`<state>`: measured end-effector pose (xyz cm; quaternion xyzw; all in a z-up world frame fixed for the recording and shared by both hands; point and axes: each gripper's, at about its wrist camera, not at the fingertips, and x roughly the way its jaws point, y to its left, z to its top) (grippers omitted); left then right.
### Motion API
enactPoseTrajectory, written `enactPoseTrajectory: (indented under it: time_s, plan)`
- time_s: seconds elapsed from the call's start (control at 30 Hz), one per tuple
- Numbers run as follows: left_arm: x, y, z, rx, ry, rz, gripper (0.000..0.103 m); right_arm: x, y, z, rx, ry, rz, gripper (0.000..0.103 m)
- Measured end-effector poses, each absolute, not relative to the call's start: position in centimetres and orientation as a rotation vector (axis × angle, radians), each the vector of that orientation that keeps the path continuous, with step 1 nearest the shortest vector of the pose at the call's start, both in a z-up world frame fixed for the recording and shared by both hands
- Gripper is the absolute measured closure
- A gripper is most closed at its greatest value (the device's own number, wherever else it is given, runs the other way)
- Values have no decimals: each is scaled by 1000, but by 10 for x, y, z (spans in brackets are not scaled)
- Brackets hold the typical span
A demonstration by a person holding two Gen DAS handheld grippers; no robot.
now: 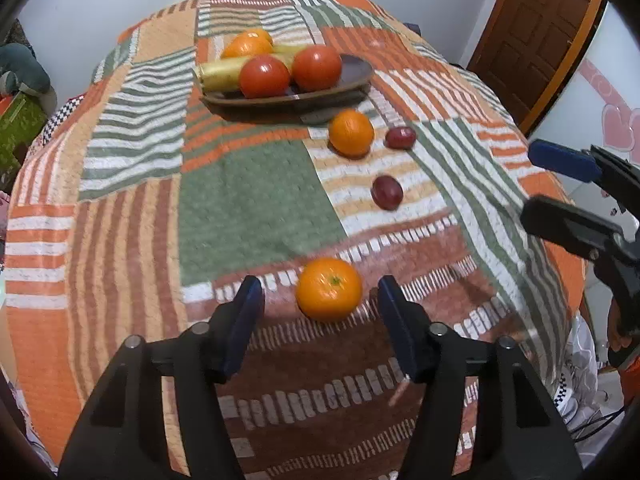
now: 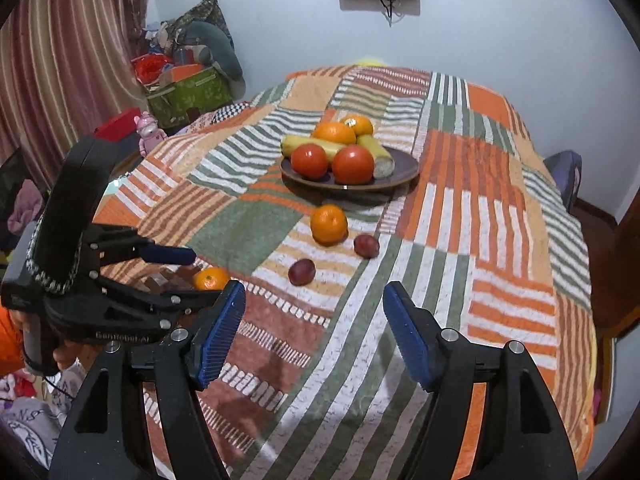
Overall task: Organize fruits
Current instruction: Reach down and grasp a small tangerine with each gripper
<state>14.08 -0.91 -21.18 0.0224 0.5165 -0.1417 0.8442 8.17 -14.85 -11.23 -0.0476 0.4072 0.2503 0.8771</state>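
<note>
An orange (image 1: pixel 329 289) lies on the striped patchwork cloth near the front edge, between the fingertips of my open left gripper (image 1: pixel 319 282); its pads stand clear of the fruit on both sides. In the right wrist view the same orange (image 2: pixel 210 279) shows between the left gripper's fingers (image 2: pixel 172 255). My right gripper (image 2: pixel 314 290) is open over bare cloth and holds nothing. Beyond it lie another orange (image 2: pixel 329 224) and two dark red plums (image 2: pixel 302 271) (image 2: pixel 366 245). The dark oval plate (image 2: pixel 404 168) holds two tomatoes, two oranges and long yellow fruits.
The cloth-covered table (image 1: pixel 256 200) drops off at its rounded edges. A wooden door (image 1: pixel 540 40) stands at the far right. Left of the table are a green box of clutter (image 2: pixel 188 92), a pink toy figure (image 2: pixel 149 130) and a striped curtain. A chair back (image 2: pixel 564 172) shows at the right.
</note>
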Motion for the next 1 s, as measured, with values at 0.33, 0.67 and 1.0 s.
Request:
enactPoseTrajectory:
  time_s: [0.33,0.67,1.0]
  plan:
    - [140,-6,-217,-24,1095,-338,68,90,-150,-124,-56,891,533,35]
    - [155,22,-186,-23,992,-241,68,122,-135,-124,-72,875,537,40]
    - [179,42,-180,-67,955,-208,68,175,-102,-150,-120,964,567,61]
